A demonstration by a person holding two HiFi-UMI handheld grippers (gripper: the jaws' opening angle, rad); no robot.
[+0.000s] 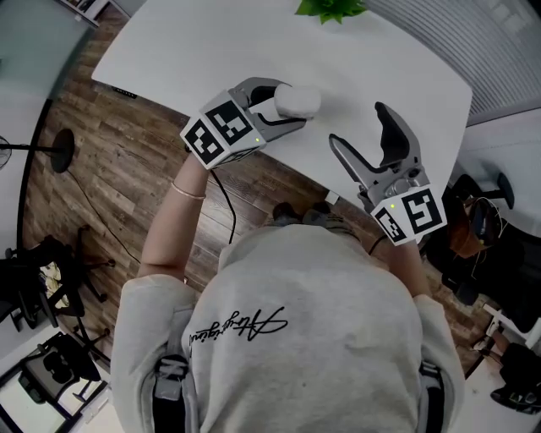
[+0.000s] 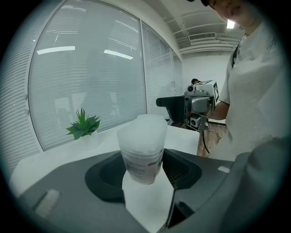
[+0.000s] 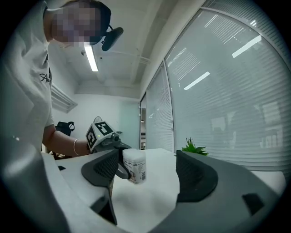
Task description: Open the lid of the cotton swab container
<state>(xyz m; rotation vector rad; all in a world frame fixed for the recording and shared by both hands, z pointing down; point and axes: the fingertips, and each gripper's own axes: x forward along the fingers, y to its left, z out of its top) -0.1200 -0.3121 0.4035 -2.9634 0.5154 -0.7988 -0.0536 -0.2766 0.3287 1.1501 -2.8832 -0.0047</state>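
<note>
The cotton swab container [image 1: 297, 99] is a small white tub with a printed label and a frosted lid that sits closed on top. My left gripper [image 1: 292, 106] is shut on its lower body and holds it over the white table [image 1: 211, 42] near the front edge. In the left gripper view the container [image 2: 141, 145] stands upright between the dark jaws. My right gripper [image 1: 357, 124] hovers to the right, open, with nothing between its fingers. From the right gripper view, the container [image 3: 135, 166] shows ahead in the left gripper [image 3: 119, 164], apart from the right gripper [image 3: 148, 175].
A small green potted plant [image 1: 331, 8] stands at the table's far edge, also the plant [image 2: 83, 125] in front of the blinds. The table's front edge runs diagonally over a wooden floor. Dark chairs [image 1: 51, 279] stand on the floor at left and right.
</note>
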